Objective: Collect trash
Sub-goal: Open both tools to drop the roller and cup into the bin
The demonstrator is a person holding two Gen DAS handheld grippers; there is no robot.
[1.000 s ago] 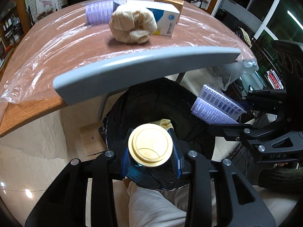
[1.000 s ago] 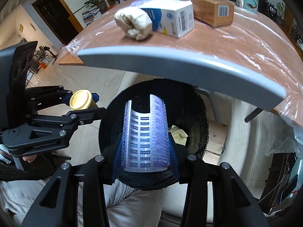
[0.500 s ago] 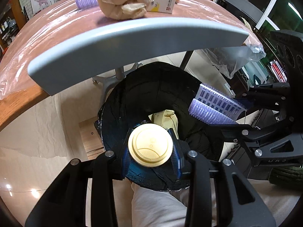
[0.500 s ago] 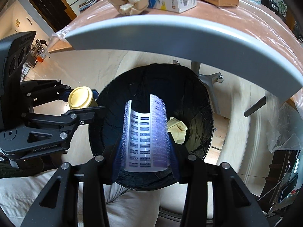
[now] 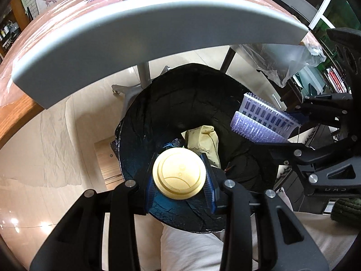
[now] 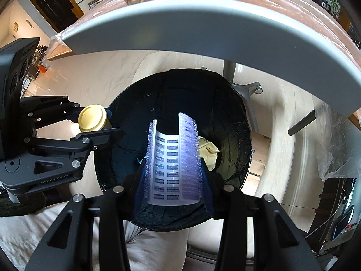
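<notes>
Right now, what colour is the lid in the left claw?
Pale yellow lid, clearest in the left wrist view.

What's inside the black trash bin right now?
A crumpled yellowish paper bag lies in the bin; the held lid and hair roller cover the rest.

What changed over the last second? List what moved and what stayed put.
Both grippers sank toward the black-lined bin: its mouth looms larger, and the table's grey edge has slid up the frame. The left gripper stays shut on the yellow lid, the right gripper on the purple roller. Nothing was released; the yellowish paper still lies in the bin.
</notes>
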